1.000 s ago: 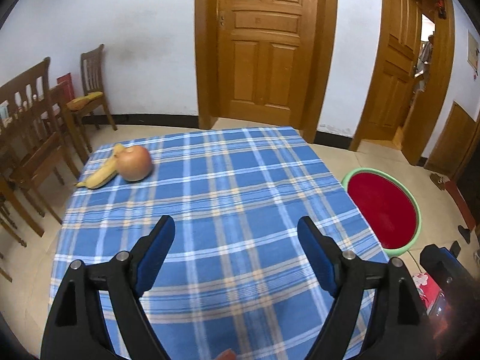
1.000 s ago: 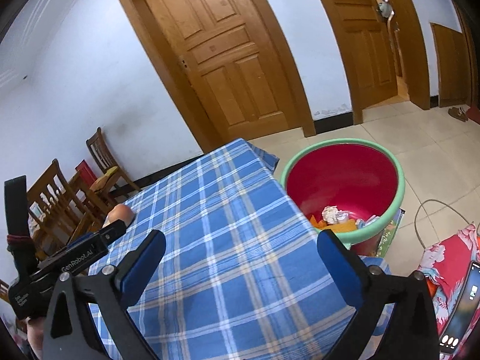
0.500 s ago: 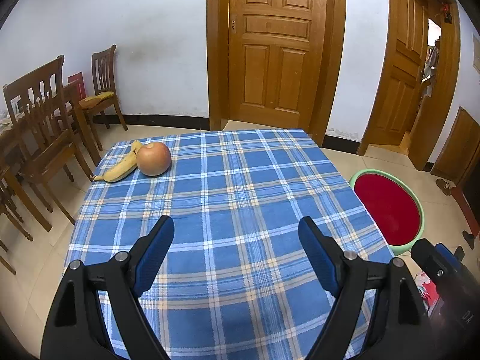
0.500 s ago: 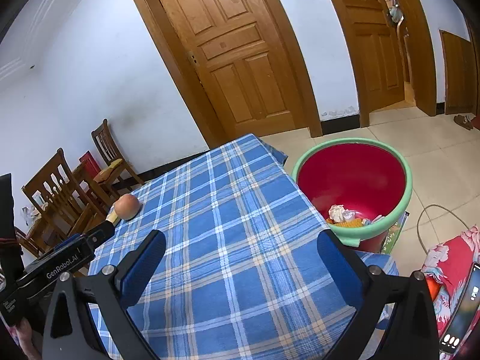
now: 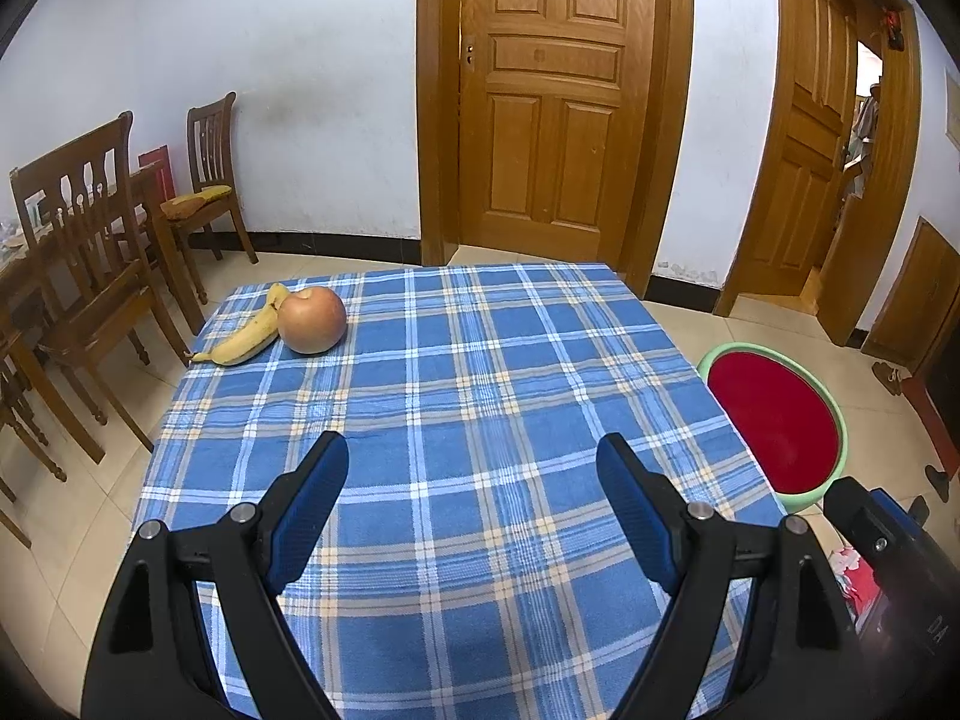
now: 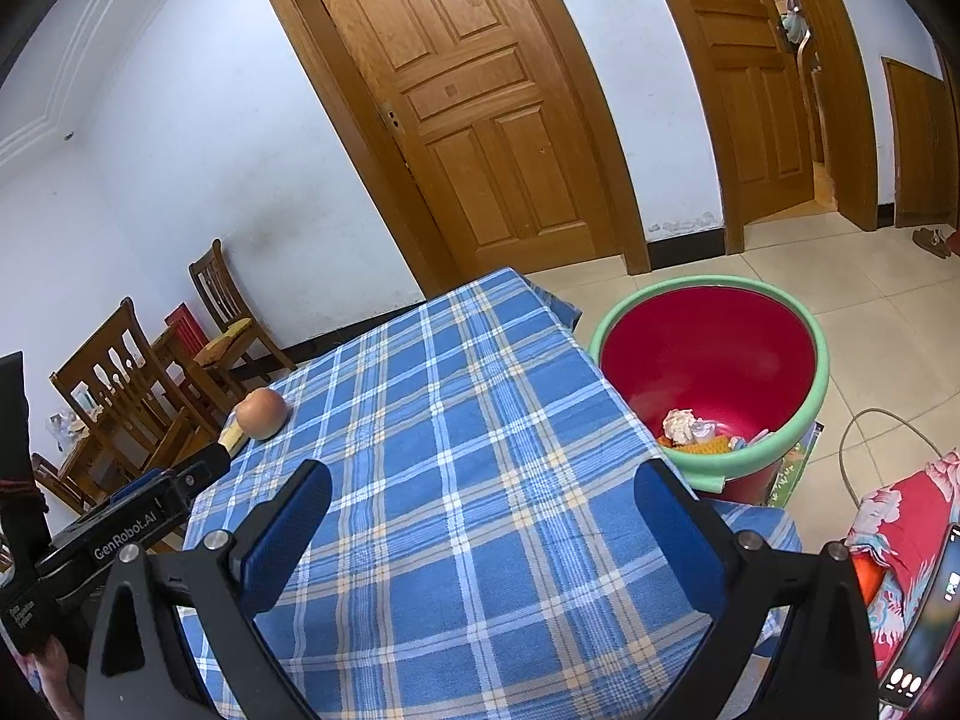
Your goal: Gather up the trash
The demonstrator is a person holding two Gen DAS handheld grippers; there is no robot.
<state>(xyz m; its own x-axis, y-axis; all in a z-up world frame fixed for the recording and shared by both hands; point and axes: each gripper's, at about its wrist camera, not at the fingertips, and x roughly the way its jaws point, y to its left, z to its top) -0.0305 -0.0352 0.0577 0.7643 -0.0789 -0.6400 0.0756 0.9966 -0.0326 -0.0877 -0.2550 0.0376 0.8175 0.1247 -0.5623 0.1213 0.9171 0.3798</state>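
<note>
A red basin with a green rim (image 6: 708, 354) stands on the floor at the table's right side, holding crumpled paper and wrappers (image 6: 696, 429). In the left wrist view the same basin (image 5: 780, 420) shows only its red inside. My left gripper (image 5: 474, 465) hovers open over the near part of the blue plaid tablecloth (image 5: 468, 372), nothing between its blue pads. My right gripper (image 6: 483, 495) is also open and empty, over the cloth's near right part, left of the basin. An apple (image 5: 312, 320) and a banana (image 5: 246, 339) lie at the far left corner.
Wooden chairs (image 5: 90, 252) and a second table crowd the left side. Closed wooden door (image 5: 552, 102) behind the table, an open doorway (image 5: 840, 162) to the right. A floral cloth and a phone (image 6: 924, 630) lie at the lower right; a cable (image 6: 870, 450) loops on the tiled floor.
Both views have pulled back and risen slightly, so more of the table and room shows. Both grippers stay open and empty; apple, banana and basin have not moved.
</note>
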